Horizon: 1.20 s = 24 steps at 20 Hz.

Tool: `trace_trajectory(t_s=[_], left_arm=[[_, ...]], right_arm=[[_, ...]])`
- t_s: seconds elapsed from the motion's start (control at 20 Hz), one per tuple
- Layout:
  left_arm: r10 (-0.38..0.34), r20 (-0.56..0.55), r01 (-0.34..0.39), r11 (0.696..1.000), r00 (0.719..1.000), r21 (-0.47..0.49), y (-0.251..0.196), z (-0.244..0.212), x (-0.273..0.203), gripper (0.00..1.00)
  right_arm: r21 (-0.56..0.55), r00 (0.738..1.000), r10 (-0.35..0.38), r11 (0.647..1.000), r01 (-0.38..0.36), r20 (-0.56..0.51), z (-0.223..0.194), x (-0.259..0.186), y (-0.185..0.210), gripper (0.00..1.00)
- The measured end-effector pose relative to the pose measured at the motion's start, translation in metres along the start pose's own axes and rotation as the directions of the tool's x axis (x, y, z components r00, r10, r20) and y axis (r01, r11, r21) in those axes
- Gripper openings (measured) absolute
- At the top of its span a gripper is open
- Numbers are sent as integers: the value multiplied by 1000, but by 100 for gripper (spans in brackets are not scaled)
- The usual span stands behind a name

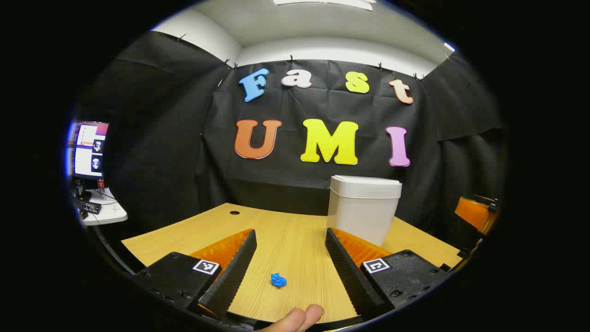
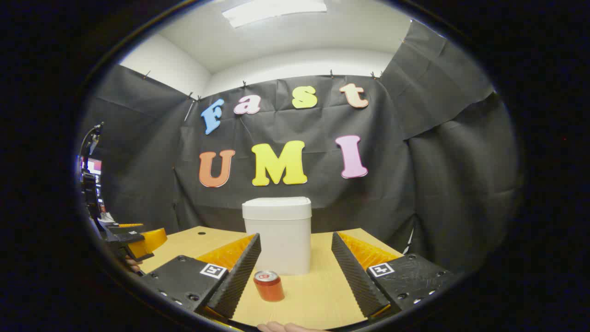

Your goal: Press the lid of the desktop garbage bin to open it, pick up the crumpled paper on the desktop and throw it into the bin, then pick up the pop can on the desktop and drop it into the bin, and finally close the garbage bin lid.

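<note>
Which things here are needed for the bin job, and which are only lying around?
For the job:
- bin, lid shut
- blue crumpled paper
- can, upright
- left gripper, open
- right gripper, open

Not for the job:
- monitor on side desk
- keyboard

A wooden desk [image 1: 286, 230] with a light grain stands in front of the black cloth wall [image 1: 161, 152]. Near its far left corner there is a small round cable hole [image 1: 234, 213]. Far on the left, a monitor [image 1: 88, 150] is switched on, and under it a white side table [image 1: 103, 213] carries a dark keyboard [image 1: 87, 206]. Above the cloth the white wall [image 2: 299, 62] and the ceiling are seen, with a bright ceiling lamp [image 2: 274, 10]
</note>
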<state>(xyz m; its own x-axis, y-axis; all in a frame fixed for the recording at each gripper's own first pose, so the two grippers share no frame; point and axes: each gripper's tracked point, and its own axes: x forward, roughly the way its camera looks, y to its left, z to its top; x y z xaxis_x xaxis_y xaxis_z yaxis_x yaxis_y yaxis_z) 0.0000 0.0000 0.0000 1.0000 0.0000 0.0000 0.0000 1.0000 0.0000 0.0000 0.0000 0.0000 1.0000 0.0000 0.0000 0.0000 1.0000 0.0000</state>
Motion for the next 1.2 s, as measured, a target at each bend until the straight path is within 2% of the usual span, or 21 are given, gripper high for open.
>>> trace_trajectory(t_s=[0.05,0.1,0.2,0.35,0.4,0.45,0.5,0.55,0.6,0.7,0.85,0.9,1.0,1.2], left_arm=[[-3,-10,3,1000,1000,-6,0,-3,1,97],[-7,-21,7,1000,1000,-16,-1,-8,3,97],[-5,-31,5,1000,1000,-16,1,-10,4,97],[-7,-15,6,1000,1000,-8,0,-8,9,97],[-12,-12,12,1000,1000,-5,-2,-8,10,97],[-13,-10,13,1000,1000,-3,-2,-8,10,97],[-18,-6,18,1000,1000,0,-3,-8,10,97],[-22,-4,22,1000,1000,6,-5,-7,10,97],[-22,-3,22,1000,1000,9,-5,-8,10,97],[-28,-1,28,1000,1000,13,-8,-9,10,97],[-24,-4,25,999,1000,23,-8,-10,10,97],[-21,-8,21,999,1000,27,-8,-11,10,97],[-17,-10,18,999,1000,30,-7,-13,11,97],[-7,-12,7,1000,1000,31,-4,-14,13,97]], right_arm=[[-8,1000,-4,1000,4,-5,-3,-1,0,95],[-16,1000,-3,1000,3,-12,-6,-2,2,92],[-21,1000,5,1000,-5,-26,-11,-1,6,96],[-31,999,1,1000,-2,-44,-20,1,5,95],[-33,999,2,999,-3,-49,-22,2,6,92],[-35,999,2,999,-4,-53,-24,2,5,95],[-33,999,0,999,-2,-53,-24,2,4,92],[-30,999,-2,1000,0,-53,-24,2,2,95],[-29,999,-2,1000,0,-54,-26,3,2,92],[-30,998,-2,1000,0,-55,-27,3,1,95],[-39,998,0,999,-2,-60,-29,4,2,95],[-46,998,-2,999,0,-61,-30,5,2,92],[-50,998,-3,999,0,-63,-32,6,4,95],[-47,997,-13,999,10,-81,-36,11,1,95]])
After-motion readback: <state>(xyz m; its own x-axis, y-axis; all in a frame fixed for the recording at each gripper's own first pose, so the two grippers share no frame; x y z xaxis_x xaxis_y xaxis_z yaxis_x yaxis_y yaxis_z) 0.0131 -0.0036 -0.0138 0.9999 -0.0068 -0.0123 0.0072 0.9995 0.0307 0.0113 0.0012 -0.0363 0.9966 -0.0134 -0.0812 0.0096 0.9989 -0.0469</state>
